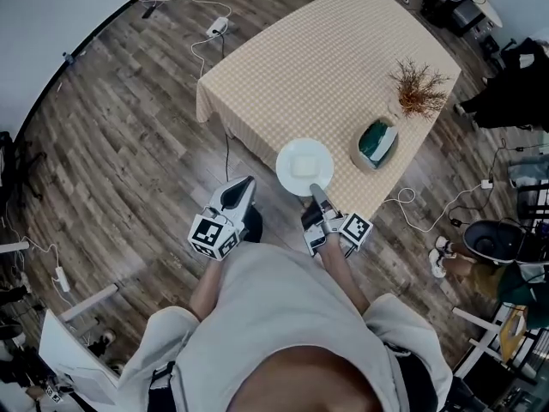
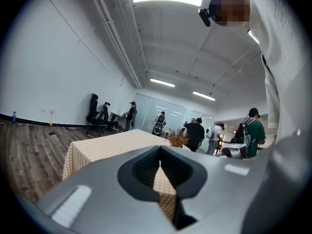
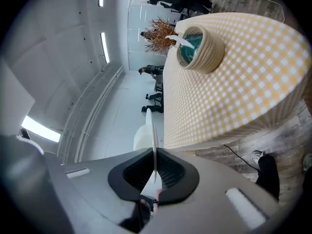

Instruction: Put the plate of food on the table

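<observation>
Plate (image 1: pixel 292 154) of food hangs at the near edge of the table (image 1: pixel 326 67), seemingly just above the cloth: carried over, not yet set down. Left gripper (image 1: pixel 241 188) is empty, its fingers pressed together. Right gripper (image 1: pixel 316 192) has its fingers pinching the plate's rim.

White plate (image 1: pixel 287 175), yellow-and-white checked tablecloth (image 1: pixel 309 67), beige basket (image 1: pixel 357 155) with teal contents, brown wood-grain floor (image 1: pixel 111 161).
</observation>
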The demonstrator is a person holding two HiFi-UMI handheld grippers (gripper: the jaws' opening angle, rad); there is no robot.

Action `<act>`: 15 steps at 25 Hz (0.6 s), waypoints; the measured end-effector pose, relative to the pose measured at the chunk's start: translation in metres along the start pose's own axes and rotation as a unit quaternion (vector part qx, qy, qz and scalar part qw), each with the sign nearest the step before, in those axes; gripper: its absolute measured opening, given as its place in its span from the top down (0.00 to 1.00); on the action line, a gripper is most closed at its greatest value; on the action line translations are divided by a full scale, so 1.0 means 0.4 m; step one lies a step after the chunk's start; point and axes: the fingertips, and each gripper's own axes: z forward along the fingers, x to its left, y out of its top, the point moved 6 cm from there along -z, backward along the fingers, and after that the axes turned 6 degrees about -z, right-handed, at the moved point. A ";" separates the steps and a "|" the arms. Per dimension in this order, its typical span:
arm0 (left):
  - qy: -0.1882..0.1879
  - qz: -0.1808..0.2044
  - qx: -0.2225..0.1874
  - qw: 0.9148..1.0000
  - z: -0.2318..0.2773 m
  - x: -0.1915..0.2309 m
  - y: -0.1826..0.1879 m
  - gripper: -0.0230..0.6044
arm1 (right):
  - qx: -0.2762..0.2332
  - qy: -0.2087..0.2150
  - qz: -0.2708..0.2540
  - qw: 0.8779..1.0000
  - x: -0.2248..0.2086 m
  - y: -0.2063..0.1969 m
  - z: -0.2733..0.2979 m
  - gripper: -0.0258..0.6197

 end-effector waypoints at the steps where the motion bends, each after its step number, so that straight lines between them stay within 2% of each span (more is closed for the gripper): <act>1: -0.002 -0.001 0.000 1.000 0.014 0.022 0.016 0.95 | -0.003 -0.001 0.001 1.000 0.009 0.009 0.027 0.94; 9: -0.014 -0.001 0.003 1.000 0.110 0.201 0.122 0.95 | -0.020 -0.006 -0.001 1.000 0.076 0.058 0.225 0.94; 15: -0.039 0.007 -0.002 0.999 0.186 0.285 0.188 0.95 | -0.045 -0.005 0.000 0.999 0.113 0.093 0.319 0.94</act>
